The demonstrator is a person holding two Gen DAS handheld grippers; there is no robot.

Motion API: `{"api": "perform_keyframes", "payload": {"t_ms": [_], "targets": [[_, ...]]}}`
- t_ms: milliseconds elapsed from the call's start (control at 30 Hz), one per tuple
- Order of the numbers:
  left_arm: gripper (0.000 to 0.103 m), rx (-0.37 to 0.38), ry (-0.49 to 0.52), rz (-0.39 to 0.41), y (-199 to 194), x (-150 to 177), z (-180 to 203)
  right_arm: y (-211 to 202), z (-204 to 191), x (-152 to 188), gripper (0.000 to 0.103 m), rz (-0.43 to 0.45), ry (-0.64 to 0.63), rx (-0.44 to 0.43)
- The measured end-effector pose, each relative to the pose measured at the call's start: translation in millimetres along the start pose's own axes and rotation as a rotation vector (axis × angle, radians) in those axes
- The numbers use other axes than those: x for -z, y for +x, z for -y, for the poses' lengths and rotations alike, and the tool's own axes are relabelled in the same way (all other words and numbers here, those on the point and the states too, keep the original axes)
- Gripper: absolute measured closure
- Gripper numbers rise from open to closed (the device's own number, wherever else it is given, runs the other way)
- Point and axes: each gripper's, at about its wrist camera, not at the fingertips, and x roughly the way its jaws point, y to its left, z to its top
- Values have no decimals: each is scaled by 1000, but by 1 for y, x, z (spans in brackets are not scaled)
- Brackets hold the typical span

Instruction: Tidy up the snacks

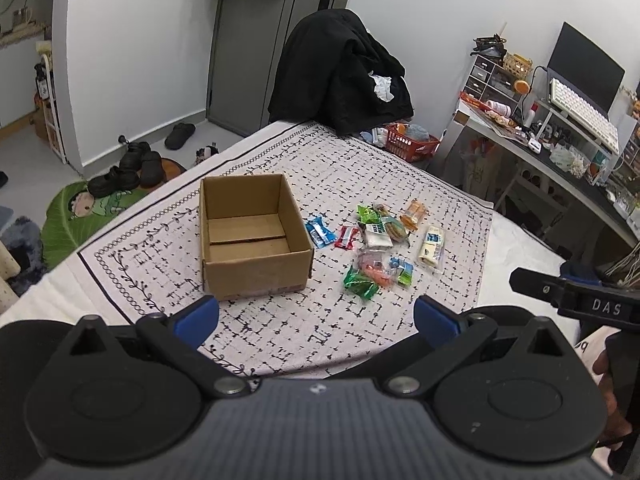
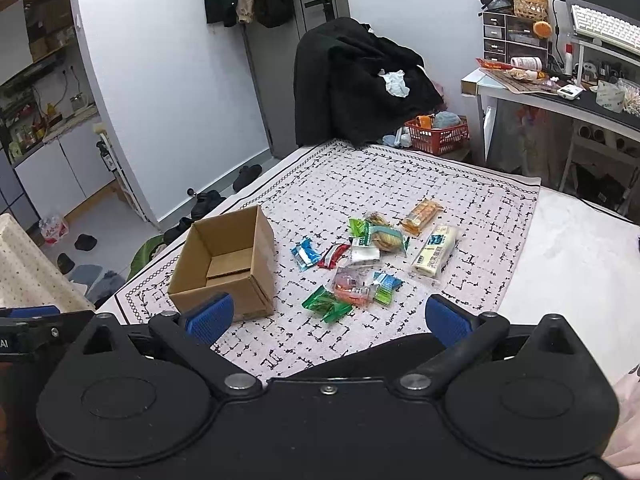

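Bed [image 1: 516,248], covered by a patterned cloth [image 1: 320,184] with a black grid print and vine border. All task things lie on the cloth.

Box [image 1: 256,268]: brown cardboard, flaps off or folded in, open top, upright. Inside bare as far as both views show. It sits left of the snacks, apart from them, nearest to the blue packet.

Snacks [image 2: 366,260]: a loose scatter of small wrapped packets to the right of the box, some overlapping. Largest to smallest, roughly: cream bar [image 2: 434,254] at the right edge of the scatter; orange pack [image 2: 422,216] at the far side; round biscuit in clear wrap [image 2: 386,238] mid-pile; green packet [image 2: 328,304] nearest the grippers; blue packet [image 2: 306,254] and red packet [image 2: 334,256] closest to the box.

Left gripper [image 1: 316,316]: jaws spread wide, holding nothing, held above the near edge of the cloth. Right gripper [image 2: 328,320]: same, jaws wide apart and empty, facing the scatter.

Step in hand, as I judge it: the very start; nothing boxed yet, no packet picked.

Next move calls for: lowering one gripper onto a single outlying packet, the green one likely, closing on its wrapper edge without dragging neighbours, then carrying it over the box rim.
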Motion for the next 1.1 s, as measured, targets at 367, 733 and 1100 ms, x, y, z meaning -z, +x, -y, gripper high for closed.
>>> {"api": "perform_keyframes", "payload": {"t_ms": [367, 733, 1100], "targets": [[0, 13, -25, -31, 27, -7, 1, 27, 11, -1, 0, -36, 31, 8], [0, -24, 25, -56, 63, -15, 20, 61, 28, -7, 0, -92, 48, 19], [0, 3, -26, -103, 114, -24, 31, 98, 59, -15, 2, -113, 137, -2]]}}
